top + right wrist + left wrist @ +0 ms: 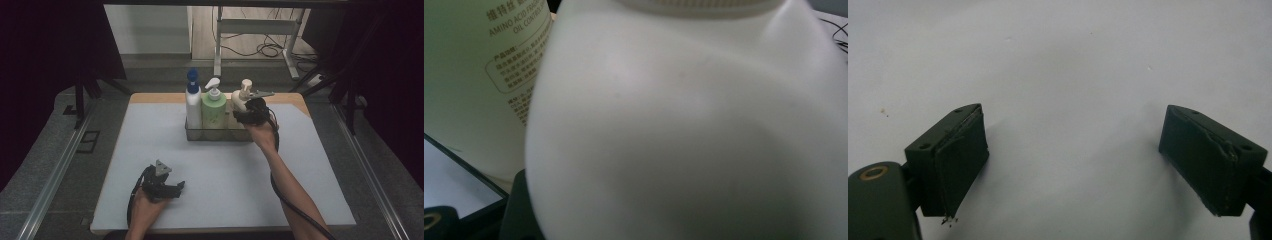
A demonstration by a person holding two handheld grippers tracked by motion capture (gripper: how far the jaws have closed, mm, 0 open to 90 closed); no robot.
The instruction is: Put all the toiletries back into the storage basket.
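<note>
A wire basket (220, 136) at the back of the mat holds three bottles: a white one with a blue cap (193, 102), a green pump bottle (213, 112) and a cream pump bottle (243, 94). My right gripper (251, 113) is at the cream bottle, shut on its body. In the right gripper view the cream bottle (684, 130) sits very close and hides most of the jaws, with the green bottle (479, 75) beside it. My left gripper (172, 187) rests on the mat at the front left. Its jaws stand open (1073, 165) with nothing between them.
The grey mat (225, 170) covers the table, with bare surface between the basket and my left hand. Metal rails run along both sides of the table. A desk frame and cables (265, 47) lie on the floor beyond the far edge.
</note>
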